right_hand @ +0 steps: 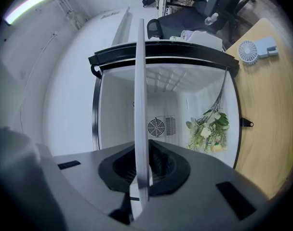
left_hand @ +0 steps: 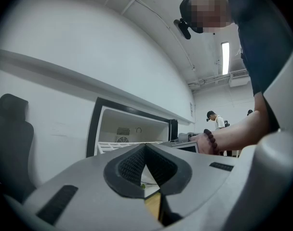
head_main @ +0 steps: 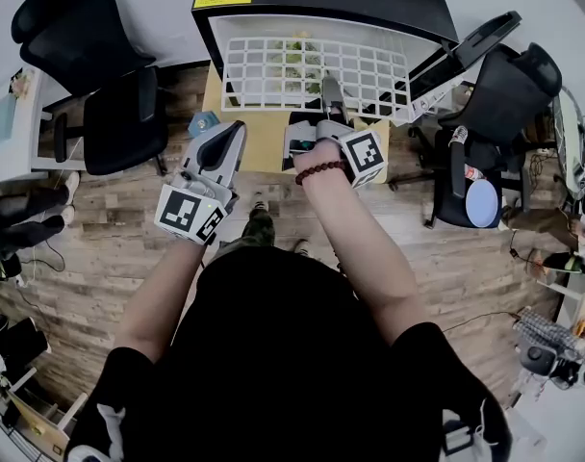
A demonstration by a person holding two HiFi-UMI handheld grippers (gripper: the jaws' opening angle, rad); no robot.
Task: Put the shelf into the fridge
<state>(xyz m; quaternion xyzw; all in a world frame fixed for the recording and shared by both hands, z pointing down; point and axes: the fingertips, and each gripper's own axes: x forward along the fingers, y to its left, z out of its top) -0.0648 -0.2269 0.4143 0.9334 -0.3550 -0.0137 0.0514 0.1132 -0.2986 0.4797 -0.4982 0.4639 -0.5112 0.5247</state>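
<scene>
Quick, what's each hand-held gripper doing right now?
Left hand-held gripper: closed, nothing between the jaws.
Right hand-held gripper: closed on the edge of the white shelf.

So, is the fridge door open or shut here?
Open. The door is swung out to the right, and the right gripper view looks straight into the fridge at its fan and flowers.

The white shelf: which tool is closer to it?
Right. The right tool clamps the shelf by its near edge; the left tool sits apart beside its left corner, shut, empty.
</scene>
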